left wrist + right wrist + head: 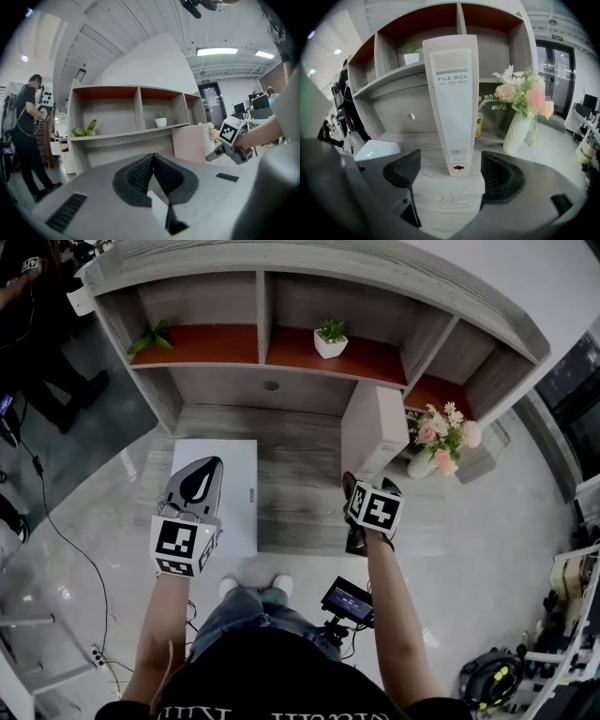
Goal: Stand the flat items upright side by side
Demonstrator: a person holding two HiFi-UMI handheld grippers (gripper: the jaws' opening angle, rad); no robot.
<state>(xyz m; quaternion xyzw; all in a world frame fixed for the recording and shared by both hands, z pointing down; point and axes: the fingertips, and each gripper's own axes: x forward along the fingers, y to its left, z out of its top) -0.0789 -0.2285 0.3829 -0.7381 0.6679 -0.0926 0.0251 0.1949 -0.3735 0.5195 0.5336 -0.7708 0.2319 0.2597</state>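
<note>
A pale pink file box stands upright on the grey wooden desk, against the shelf unit's right side. In the right gripper view the pink file box rises straight ahead, just beyond the jaws. My right gripper is open and empty in front of it, its pads well apart. A white file box lies flat at the desk's left. My left gripper hovers over it with its jaw tips together and nothing seen gripped.
The shelf unit holds a small potted plant and green leaves. A vase of pink flowers stands right of the pink box, with a yellow can behind it. A person stands far left.
</note>
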